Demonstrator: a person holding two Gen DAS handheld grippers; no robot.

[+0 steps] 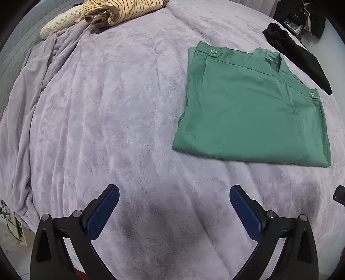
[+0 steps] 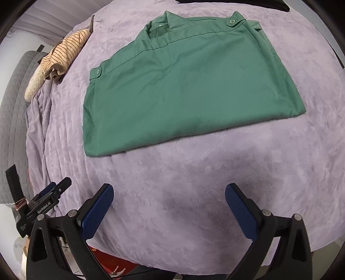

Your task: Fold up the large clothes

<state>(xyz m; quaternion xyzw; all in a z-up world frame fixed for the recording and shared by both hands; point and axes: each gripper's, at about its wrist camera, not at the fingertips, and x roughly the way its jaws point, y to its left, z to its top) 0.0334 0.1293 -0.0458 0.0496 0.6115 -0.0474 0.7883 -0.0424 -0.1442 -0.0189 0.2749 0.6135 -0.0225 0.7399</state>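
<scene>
A green shirt lies folded into a flat rectangle on the lilac blanket, collar and buttoned shoulder tabs at the far side. It also shows in the right wrist view. My left gripper is open and empty, held above the blanket, near and to the left of the shirt's front edge. My right gripper is open and empty, above the blanket in front of the shirt. The left gripper's body shows at the lower left of the right wrist view.
A striped beige garment lies bunched at the blanket's far left, also in the right wrist view. A black garment lies beyond the shirt at the right. A grey quilted cover lies left of the blanket. The bed's front edge is near.
</scene>
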